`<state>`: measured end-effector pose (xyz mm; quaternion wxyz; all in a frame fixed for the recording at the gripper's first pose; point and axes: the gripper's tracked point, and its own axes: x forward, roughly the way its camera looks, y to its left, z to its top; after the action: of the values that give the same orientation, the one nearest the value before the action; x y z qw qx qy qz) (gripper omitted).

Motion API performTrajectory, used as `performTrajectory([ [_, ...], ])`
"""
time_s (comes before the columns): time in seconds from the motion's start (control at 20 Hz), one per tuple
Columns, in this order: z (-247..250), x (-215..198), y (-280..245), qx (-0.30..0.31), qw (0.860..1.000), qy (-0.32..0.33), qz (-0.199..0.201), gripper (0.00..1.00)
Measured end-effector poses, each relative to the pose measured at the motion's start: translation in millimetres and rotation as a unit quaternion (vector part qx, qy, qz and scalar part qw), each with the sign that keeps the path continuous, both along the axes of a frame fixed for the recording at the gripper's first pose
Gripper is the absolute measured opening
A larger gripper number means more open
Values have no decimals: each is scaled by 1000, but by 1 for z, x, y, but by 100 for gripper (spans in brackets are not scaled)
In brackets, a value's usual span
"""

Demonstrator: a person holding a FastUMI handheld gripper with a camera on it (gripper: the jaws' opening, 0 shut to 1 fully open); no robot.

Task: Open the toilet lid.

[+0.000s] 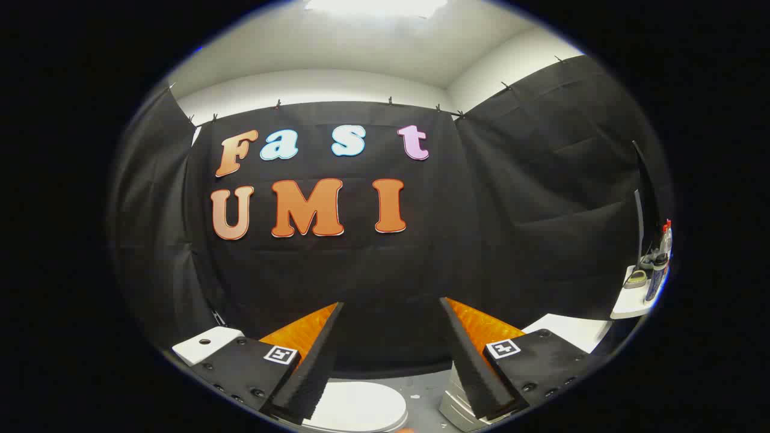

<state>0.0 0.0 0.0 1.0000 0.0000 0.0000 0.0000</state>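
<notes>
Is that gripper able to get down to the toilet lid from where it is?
Probably yes: the gripper is open, nothing between its fingers, and the closed toilet lid lies below them with nothing on top.

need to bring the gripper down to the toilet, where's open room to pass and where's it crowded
Open gripper, nothing between the fingers. Free: grey floor between the closed toilet lid and the white ribbed bin. Crowded: the white shelf with bottles, far right.
</notes>
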Motion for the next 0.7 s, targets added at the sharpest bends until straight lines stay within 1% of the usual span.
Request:
performTrajectory([
  [0.4, -9, -2, 16, -3, 1000, 3, 11, 98],
  [0.7, -26, -1, 11, 11, 1000, 7, 6, 98],
])
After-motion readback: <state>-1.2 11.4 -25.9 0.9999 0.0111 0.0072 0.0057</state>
